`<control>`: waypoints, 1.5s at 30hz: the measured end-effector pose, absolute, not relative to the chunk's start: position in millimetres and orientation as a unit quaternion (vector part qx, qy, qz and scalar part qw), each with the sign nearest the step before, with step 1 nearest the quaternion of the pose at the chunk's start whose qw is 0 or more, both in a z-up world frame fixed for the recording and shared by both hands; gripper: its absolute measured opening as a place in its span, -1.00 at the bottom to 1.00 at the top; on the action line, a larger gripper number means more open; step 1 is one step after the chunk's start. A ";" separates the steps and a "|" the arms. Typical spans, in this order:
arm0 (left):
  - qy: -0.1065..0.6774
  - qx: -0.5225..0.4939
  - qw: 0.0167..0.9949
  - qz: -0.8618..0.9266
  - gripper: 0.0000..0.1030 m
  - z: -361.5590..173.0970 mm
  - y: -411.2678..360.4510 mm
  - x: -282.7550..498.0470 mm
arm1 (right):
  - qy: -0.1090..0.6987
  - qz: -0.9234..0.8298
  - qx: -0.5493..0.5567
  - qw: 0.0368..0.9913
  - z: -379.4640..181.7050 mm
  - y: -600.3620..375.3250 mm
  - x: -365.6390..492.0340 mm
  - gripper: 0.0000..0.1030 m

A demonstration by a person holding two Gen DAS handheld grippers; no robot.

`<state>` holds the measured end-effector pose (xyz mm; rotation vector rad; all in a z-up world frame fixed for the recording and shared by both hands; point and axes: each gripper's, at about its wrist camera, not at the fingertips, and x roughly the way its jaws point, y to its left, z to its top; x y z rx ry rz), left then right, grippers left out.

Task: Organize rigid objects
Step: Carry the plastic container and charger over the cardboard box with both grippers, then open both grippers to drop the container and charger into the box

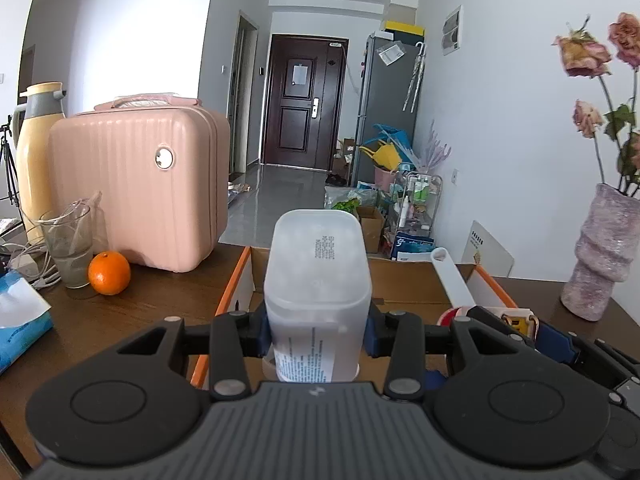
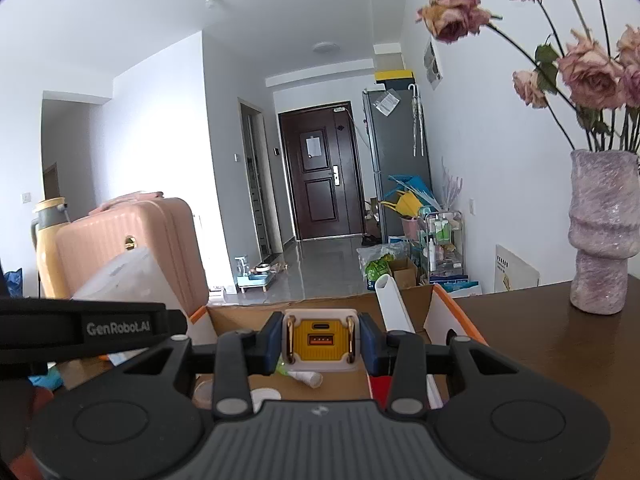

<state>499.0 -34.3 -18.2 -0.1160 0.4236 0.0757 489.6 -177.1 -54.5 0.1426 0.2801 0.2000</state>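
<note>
Frosted plastic, raw cardboard, dark wood

Matt translucent plastic tub [image 1: 318, 276] over a rough brown cardboard box [image 2: 320, 308]; the table [image 1: 132, 312] shows smooth dark wood grain, the ribbed pink case [image 1: 136, 184] satin plastic, the vase [image 2: 602, 232] coarse and speckled.

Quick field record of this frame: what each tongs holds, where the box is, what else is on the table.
left tongs: shut on frosted plastic container, held upright
right tongs: shut on yellow charger, ports facing away from the camera
box: open cardboard, orange edges, on the table ahead of both tongs
in box: white tube, white scoop handle sticking up
table, left side: pink case, orange, glass, thermos
table, right side: vase with roses
</note>
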 end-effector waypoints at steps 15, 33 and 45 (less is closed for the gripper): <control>0.249 -0.066 0.964 0.063 -0.19 -45.9 -20.5 567.6 | 0.156 0.081 0.087 0.981 -72.5 -173.2 551.7 -0.26; 0.270 -0.071 0.954 0.112 -0.15 -69.9 -20.6 583.0 | 0.178 0.065 0.079 0.979 -88.6 -179.5 565.0 -0.26; 0.216 -0.096 0.961 0.143 0.99 -50.9 -12.5 560.5 | 0.149 0.034 0.079 0.985 -79.2 -180.3 557.5 0.84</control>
